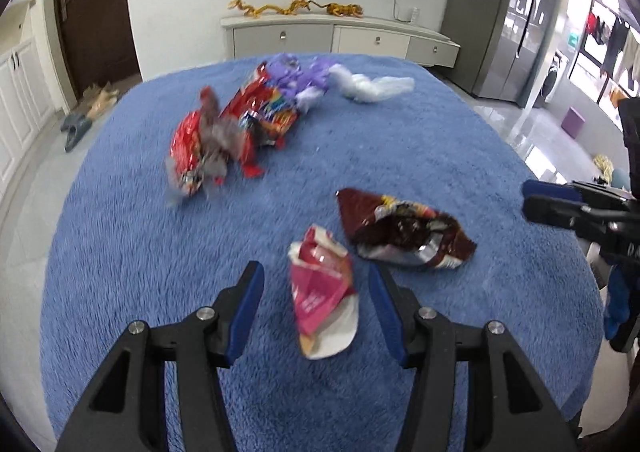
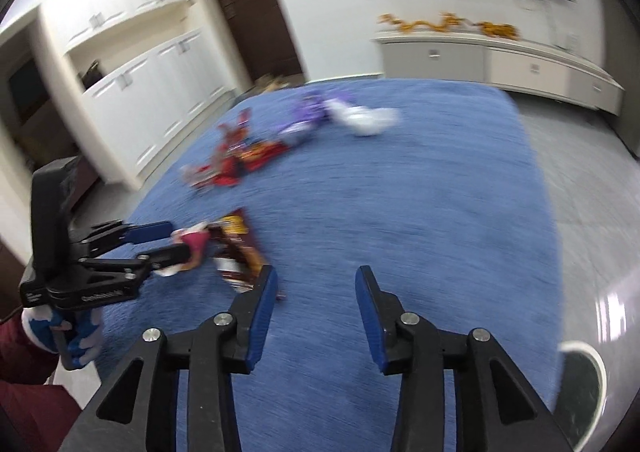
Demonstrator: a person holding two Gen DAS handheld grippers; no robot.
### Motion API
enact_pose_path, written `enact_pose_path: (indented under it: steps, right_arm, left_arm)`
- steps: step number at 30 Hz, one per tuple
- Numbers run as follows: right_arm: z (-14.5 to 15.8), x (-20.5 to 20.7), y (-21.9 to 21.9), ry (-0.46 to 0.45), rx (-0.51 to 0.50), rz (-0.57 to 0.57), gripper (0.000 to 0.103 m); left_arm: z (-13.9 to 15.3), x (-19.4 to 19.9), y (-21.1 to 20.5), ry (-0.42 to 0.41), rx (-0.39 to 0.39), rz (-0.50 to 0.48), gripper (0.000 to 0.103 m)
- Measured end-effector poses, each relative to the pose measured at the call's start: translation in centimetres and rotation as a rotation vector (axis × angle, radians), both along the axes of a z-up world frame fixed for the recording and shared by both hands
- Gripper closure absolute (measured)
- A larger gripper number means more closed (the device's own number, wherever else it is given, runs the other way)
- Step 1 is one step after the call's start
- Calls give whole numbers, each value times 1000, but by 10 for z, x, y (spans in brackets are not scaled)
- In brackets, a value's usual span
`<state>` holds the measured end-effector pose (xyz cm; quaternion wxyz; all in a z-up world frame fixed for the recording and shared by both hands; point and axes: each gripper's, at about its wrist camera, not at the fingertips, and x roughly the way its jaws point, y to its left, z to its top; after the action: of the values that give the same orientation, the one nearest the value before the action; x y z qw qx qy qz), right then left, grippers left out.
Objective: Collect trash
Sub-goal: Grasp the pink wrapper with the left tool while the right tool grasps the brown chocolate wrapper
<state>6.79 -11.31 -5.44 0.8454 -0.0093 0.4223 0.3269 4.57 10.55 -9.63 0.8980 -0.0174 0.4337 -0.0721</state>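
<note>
Blue-padded left tongs [image 1: 316, 284] stand released astride a crumpled pink-and-white paper wrapper [image 1: 323, 294] on the blue fleece-covered tabletop [image 1: 440, 155], pads clear of it. Just beyond the wrapper lies a torn dark-brown foil snack bag [image 1: 404, 230]. Right tongs [image 2: 316, 288] gape empty beside it.

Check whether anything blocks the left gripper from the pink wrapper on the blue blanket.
Nothing visible does. The pink wrapper lies between the open fingers of the left gripper, with no pad pressing it. The brown snack bag sits beside it, out of the path.
</note>
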Motion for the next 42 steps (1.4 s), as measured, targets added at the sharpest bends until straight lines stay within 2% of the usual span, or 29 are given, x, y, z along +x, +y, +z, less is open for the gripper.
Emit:
enact_pose_path:
  steps: [6,12,17,19,22,24,31,42]
  right_arm:
    - [-8,-7,54,10,-40,138,53]
    - [-22,-5,84,1,-120,207,53]
    - [-33,7,93,-2,-152,214,53]
    - [-38,10,95,-1,-156,210,58]
    - [-40,11,92,-14,-147,199,67]
    - [-36,10,87,-27,-123,193,78]
    - [-19,11,45,-54,-29,102,82]
    - [5,-6,-62,-96,51,-140,82]
  left_arm:
    - [-7,-7,3,4,-31,-6,51]
    - [-14,0,7,13,-68,-11,52]
    - [-15,0,6,11,-83,-35,64]
    - [-15,0,4,8,-72,-40,69]
    - [-14,1,2,6,-68,-38,71]
    - [-14,1,2,4,-71,-35,71]
    - [-2,4,-12,-18,-66,-60,72]
    - [20,14,-77,-48,-37,-206,72]
